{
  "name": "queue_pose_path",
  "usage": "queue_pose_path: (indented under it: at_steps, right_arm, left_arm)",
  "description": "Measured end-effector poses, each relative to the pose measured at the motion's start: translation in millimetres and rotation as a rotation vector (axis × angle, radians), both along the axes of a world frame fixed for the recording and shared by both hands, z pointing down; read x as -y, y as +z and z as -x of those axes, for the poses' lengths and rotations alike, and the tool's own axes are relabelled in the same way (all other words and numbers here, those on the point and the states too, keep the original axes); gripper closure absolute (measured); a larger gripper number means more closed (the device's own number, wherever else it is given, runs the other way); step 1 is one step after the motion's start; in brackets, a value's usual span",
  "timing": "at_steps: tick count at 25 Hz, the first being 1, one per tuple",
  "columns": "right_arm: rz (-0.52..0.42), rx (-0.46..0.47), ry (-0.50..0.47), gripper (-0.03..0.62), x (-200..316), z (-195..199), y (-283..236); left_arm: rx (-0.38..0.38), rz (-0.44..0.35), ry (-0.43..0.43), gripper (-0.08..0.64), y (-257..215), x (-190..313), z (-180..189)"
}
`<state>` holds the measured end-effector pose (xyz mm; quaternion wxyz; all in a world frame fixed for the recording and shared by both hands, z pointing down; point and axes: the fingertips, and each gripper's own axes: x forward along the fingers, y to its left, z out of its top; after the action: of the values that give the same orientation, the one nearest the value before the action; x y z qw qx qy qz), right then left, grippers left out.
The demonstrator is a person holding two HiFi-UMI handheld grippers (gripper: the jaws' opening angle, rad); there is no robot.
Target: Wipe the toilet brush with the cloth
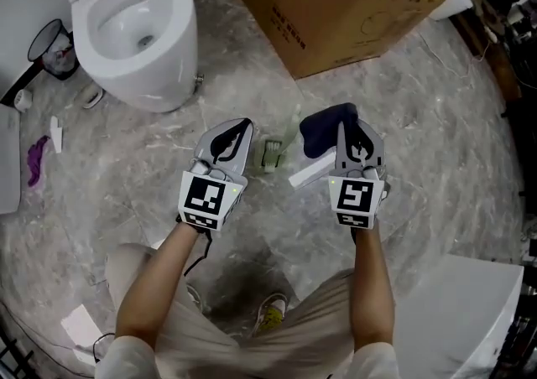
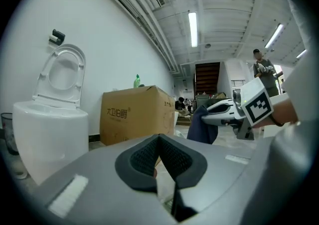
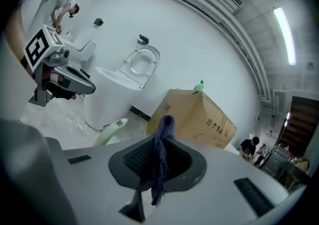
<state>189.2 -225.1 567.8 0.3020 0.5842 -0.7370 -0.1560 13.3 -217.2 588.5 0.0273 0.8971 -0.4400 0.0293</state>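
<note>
1. The right gripper [image 3: 158,162] is clamped on the cloth [image 3: 165,125], a dark blue fold pinched between its pads and hanging loose below them; the hold takes in only a narrow bunch, so hard rubbing could drag the cloth out.
2. The left gripper [image 2: 160,152] has its jaws closed together with nothing between them; nothing holds the brush, and it must open before it can steady anything.
3. No view shows the toilet brush plainly; a pale bar [image 1: 309,173] on the floor [image 1: 436,117], partly under the right gripper, and a small green piece [image 1: 273,153] between the two grippers may be parts of it; I cannot tell which.
4. Wiped where it lies, the loose piece would likely skid across the smooth floor; the hanging cloth tail could also sweep the floor and pick up dirt.
5. The toilet [image 1: 138,42] stands well apart, beyond the left gripper.
6. The cardboard box [image 2: 134,114] carries dark Chinese print, seemingly 大卫伯爵; further marks on its other sides are too small to read.
</note>
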Motion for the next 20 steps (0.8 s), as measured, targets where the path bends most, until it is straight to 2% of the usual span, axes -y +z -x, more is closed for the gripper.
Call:
queue_pose_path:
  at_steps: [2, 5, 8, 14, 17, 20]
  right_arm:
    - [-0.026, -0.108, -0.012, 0.545, 2, 7, -5]
    - [-0.036, -0.286, -0.059, 0.545, 7, 23, 2]
    - [-0.017, -0.416, -0.100, 0.545, 10, 34, 18]
    - [-0.075, -0.598, -0.125, 0.546, 11, 58, 19]
    - [-0.045, -0.688, -0.118, 0.546, 12, 61, 28]
    - [-0.002, -0.738, -0.117, 0.546, 10, 63, 38]
  left_arm:
    - [0.014, -0.007, 0.007, 0.558, 2, 0, -1]
    - [0.084, -0.059, 0.018, 0.558, 3, 1, 1]
    - [0.079, -0.056, 0.019, 0.558, 1, 3, 3]
    - [0.119, -0.045, -0.038, 0.558, 4, 14, 22]
    - [0.106, -0.032, -0.025, 0.558, 5, 10, 20]
    - [0.119, -0.033, 0.003, 0.558, 7, 3, 15]
